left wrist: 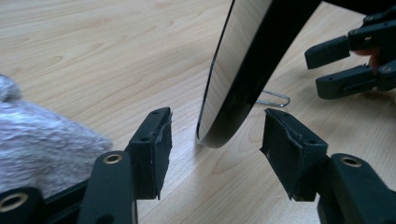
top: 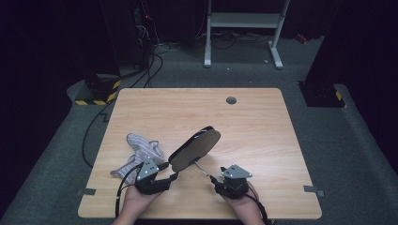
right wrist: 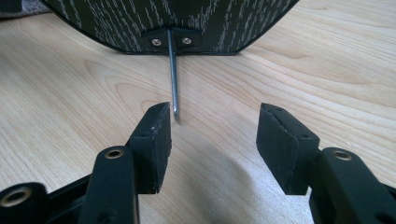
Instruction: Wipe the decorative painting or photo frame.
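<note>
An oval mirror (top: 195,149) stands tilted near the table's middle, propped on a thin wire stand (top: 201,168). My left gripper (top: 171,169) is open at the mirror's lower left end. In the left gripper view the mirror's rim (left wrist: 243,60) sits just beyond and between the open jaws of that gripper (left wrist: 215,140) without touching them. My right gripper (top: 217,176) is open too, pointing at the stand. In the right gripper view the wire (right wrist: 173,74) runs down from the dark patterned back (right wrist: 140,18) and ends just ahead of the left jaw of that gripper (right wrist: 214,140). A grey striped cloth (top: 141,150) lies crumpled left of the mirror.
The wooden table (top: 253,122) has a round cable hole (top: 231,100) near its far edge. Beyond the table stand a metal frame (top: 244,21) and cables on the floor (top: 141,70). The cloth (left wrist: 42,144) lies close beside the left gripper.
</note>
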